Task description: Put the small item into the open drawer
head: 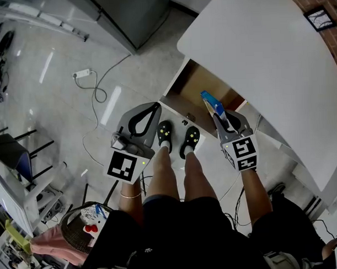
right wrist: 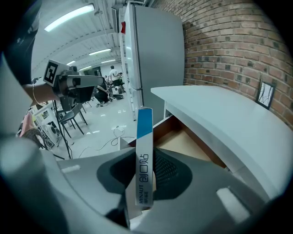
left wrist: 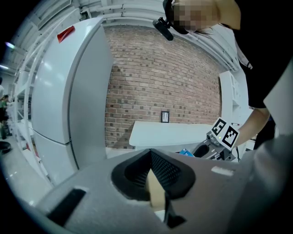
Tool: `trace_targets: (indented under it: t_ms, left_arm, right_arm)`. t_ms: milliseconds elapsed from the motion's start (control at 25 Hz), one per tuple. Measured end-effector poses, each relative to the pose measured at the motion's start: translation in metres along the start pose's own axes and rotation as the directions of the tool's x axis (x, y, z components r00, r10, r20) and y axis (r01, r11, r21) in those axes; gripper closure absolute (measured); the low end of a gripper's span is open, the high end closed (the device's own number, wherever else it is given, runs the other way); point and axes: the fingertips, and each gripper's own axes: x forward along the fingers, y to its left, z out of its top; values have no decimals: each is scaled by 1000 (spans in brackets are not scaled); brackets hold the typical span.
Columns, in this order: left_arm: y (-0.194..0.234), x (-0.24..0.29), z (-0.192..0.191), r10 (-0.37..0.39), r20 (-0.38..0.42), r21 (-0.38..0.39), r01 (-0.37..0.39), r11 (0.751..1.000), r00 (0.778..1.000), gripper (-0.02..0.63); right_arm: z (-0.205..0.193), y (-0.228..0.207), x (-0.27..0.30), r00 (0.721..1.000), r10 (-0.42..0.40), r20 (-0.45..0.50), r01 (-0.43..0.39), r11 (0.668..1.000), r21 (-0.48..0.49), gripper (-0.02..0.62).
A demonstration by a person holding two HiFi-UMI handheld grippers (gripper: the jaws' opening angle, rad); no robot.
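1. Blue-and-white small box (right wrist: 143, 151) stands upright, its lower end pinched between the jaws of the right gripper (head: 222, 119);
2. it is held up over the open wooden drawer (head: 195, 85), near its front edge, under the white table (head: 265, 50);
3. left gripper (left wrist: 158, 183) has its jaws closed together, with nothing between them

The setting is an indoor laboratory or workshop hall. Indicators: a bare brick wall (left wrist: 155, 82) bearing a small framed picture (head: 320, 18); a glossy light floor (head: 45, 91) with a power strip (head: 82, 74) lying on it; ceiling strip lights (right wrist: 68, 17); a tall grey cabinet (right wrist: 155, 68); chairs (right wrist: 73, 116) in an open bay, with people (right wrist: 112, 74) beyond; a white desk (head: 265, 61) with an open drawer (head: 202, 86).
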Motion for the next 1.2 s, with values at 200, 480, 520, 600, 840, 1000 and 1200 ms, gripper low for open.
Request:
trace_targets:
  t_ms: [200, 480, 520, 600, 840, 1000, 1200]
  left_arm:
    - [5, 6, -9, 2, -10, -14, -2, 1000, 1000, 606]
    - [9, 13, -16, -1, -11, -13, 1, 1000, 1000, 606]
    - [10, 14, -17, -1, -11, -13, 1, 1000, 1000, 606]
    - [10, 15, -19, -4, -15, -16, 3, 1000, 1000, 606]
    - [16, 16, -23, 2, -23, -17, -3, 1000, 1000, 604]
    - [18, 16, -26, 6, -26, -18, -7, 1000, 1000, 603]
    - [22, 16, -30, 13, -32, -24, -13, 1000, 999, 600]
  right_arm:
    - [-8, 0, 18, 999, 20, -25, -20, 1000, 0, 499]
    - [-28, 1, 40, 996, 38, -80, -39, 999, -11, 499]
    - [-31, 1, 43, 995, 38, -89, -39, 999, -12, 499]
    - [-38, 1, 48, 993, 40, -108, -41, 999, -11, 499]
    - [-52, 4, 64, 986, 59, -159, -65, 997, -32, 499]
    - [-60, 5, 75, 980, 69, -184, -79, 996, -45, 499]
    - [-67, 7, 89, 974, 81, -209, -93, 994, -48, 499]
